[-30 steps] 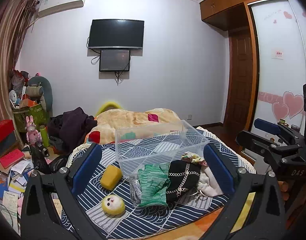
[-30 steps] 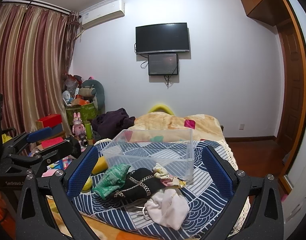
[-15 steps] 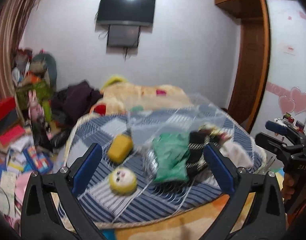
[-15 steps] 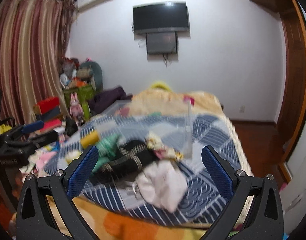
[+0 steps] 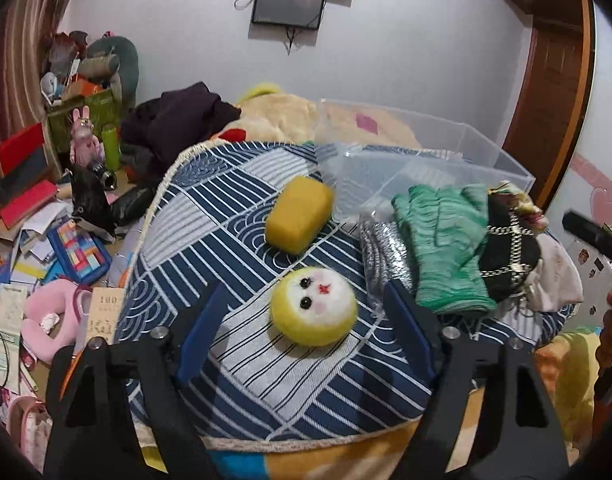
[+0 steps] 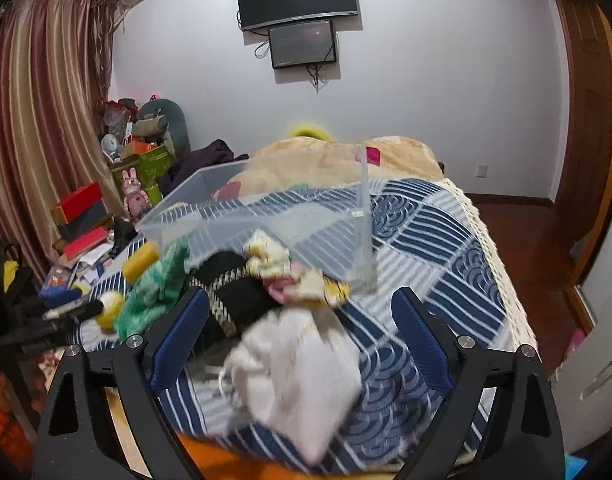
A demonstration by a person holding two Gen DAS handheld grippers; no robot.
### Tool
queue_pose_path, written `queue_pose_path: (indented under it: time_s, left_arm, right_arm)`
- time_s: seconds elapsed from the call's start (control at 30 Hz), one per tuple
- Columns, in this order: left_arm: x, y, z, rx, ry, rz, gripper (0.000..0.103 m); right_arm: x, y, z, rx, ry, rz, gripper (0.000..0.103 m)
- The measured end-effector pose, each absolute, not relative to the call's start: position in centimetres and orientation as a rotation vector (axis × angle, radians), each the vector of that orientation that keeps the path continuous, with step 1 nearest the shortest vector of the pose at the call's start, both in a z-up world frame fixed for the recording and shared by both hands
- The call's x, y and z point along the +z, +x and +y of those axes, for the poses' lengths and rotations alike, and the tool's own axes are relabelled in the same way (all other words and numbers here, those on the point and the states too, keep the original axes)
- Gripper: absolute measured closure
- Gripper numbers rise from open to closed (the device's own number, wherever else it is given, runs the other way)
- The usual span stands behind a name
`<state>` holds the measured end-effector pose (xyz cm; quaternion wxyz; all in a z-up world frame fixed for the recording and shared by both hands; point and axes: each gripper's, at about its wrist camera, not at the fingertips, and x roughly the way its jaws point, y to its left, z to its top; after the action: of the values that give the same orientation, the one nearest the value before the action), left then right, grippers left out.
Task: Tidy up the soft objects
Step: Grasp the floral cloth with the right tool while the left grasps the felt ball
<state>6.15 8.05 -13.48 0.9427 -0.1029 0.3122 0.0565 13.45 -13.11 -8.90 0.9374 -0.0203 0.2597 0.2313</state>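
Fuzzy and round, the yellow face toy (image 5: 313,311) lies on the striped bed cover (image 5: 210,216) between the wide-open left claw (image 5: 306,334). Behind it sit a yellow sponge block (image 5: 298,220), a green knit glove (image 5: 445,248) and a clear plastic box (image 5: 445,148).

Soft white cloth (image 6: 294,376), blurry, lies between the wide-open right claw (image 6: 302,336), holding nothing.

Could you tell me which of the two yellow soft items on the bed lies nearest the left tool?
The round yellow plush with a white face, between the open left tool fingers; the plain yellow sponge block lies farther off.

right gripper (image 6: 300,334) spread wide | white cloth (image 6: 302,376) between fingers | clear bin (image 6: 266,220) beyond
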Motion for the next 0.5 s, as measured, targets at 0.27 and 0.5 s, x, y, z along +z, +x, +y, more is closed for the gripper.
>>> queue_pose_path:
  time_s: [0.27,0.5]
  left_arm:
    - [-15.5,7.1,8.6,0.060,-0.261,0.692,0.057]
    - [-14.6,6.6,8.0,0.059,-0.240,0.665,0.058]
  right_arm:
    - [-10.7,16.4,-12.0,0.475,-0.003,0.617,0.049]
    - [-11.5,16.9,-12.2,0.506,0.022,0.662,0.081]
